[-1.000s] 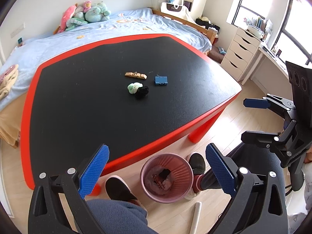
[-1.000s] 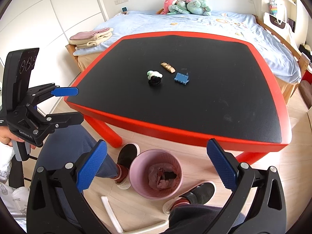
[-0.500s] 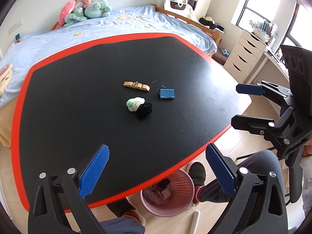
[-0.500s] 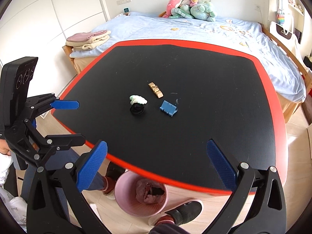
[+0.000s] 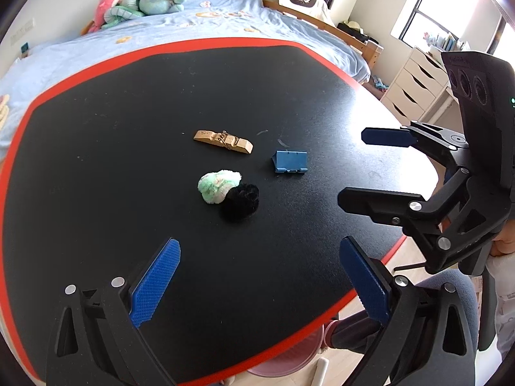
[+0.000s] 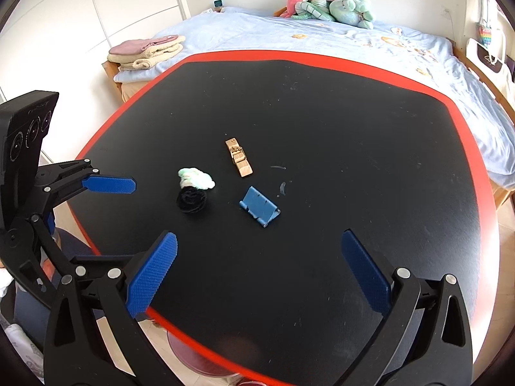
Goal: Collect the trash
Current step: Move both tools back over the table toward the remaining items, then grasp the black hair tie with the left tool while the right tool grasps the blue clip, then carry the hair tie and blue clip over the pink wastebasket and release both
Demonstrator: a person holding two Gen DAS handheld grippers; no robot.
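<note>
On the black table with a red rim (image 5: 96, 148) (image 6: 354, 128) lie a green-white fluffy ball (image 5: 218, 186) (image 6: 195, 178) touching a black fluffy ball (image 5: 240, 202) (image 6: 191, 200), a wooden clothespin (image 5: 222, 141) (image 6: 238, 157) and a small blue folded piece (image 5: 291, 161) (image 6: 259, 206). My left gripper (image 5: 257, 283) is open and empty, above the table's near part. My right gripper (image 6: 257, 276) is open and empty too; in the left wrist view it shows at the right (image 5: 379, 164). The left gripper shows in the right wrist view (image 6: 109, 218).
A pink waste bin (image 5: 283, 363) (image 6: 199, 363) stands on the floor, mostly hidden under the table's near edge. A bed with plush toys (image 6: 331, 3) lies behind the table. White drawers (image 5: 415, 87) stand at the right. Folded towels (image 6: 145, 51) lie at the left.
Both grippers have moved forward from above the bin to over the table, closer to the items. The bin has slipped almost out of sight under the table edge. Both jaws stay open.
</note>
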